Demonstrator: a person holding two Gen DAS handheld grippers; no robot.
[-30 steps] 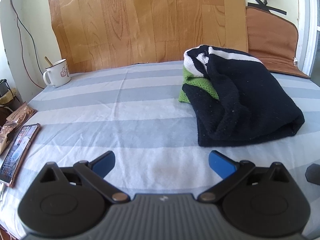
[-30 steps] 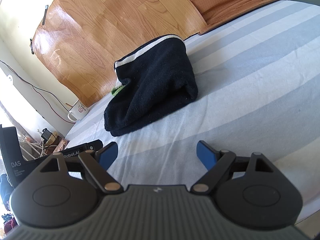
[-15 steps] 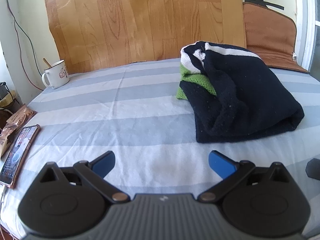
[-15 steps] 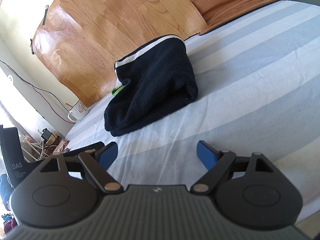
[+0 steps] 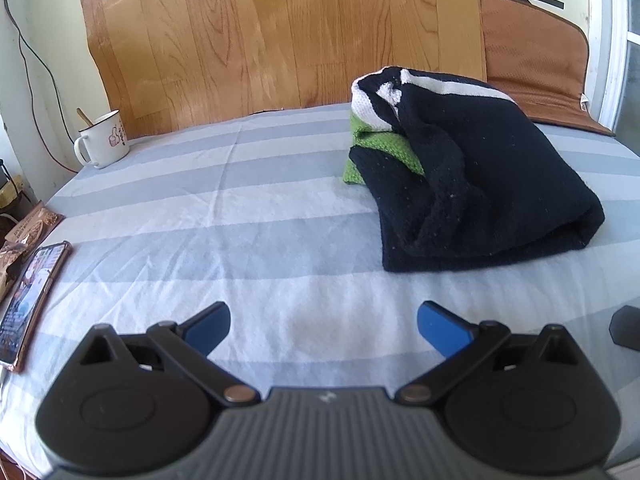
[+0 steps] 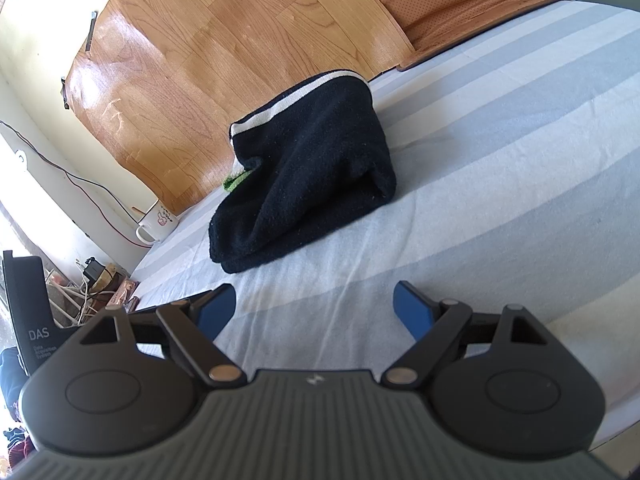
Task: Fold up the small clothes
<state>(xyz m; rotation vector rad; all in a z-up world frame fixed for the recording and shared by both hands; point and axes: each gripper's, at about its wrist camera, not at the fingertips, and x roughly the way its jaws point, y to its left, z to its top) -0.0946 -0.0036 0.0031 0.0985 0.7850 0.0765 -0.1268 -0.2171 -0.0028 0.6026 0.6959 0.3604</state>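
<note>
Two hand-held grippers are seen poised above a bed (image 5: 280,200) covered in a creased cotton sheet of pale blue, grey and white stripes. At far left a phone (image 5: 30,300) in a glossy copper-toned case lies beside a brown foil snack packet (image 5: 30,232), whose print is too small to be read. Further back, a white enamel mug (image 5: 104,140) with a dark rim and a small printed figure is set against a wood-grain vinyl sheet (image 5: 280,32) fixed to the wall. The left hand-held gripper (image 5: 324,322) is held with its blue-padded jaws spread wide, nothing between them. To the right, near the wall, a folded sweater (image 5: 480,184) of fuzzy navy knit, with white bands and a green panel, rests in a thick bundle. The right hand-held gripper (image 6: 314,306) is likewise held agape and empty; beside it, "DAS" is lettered on a black casing (image 6: 34,320). A brown perforated mat (image 5: 536,64) is propped at far right.
</note>
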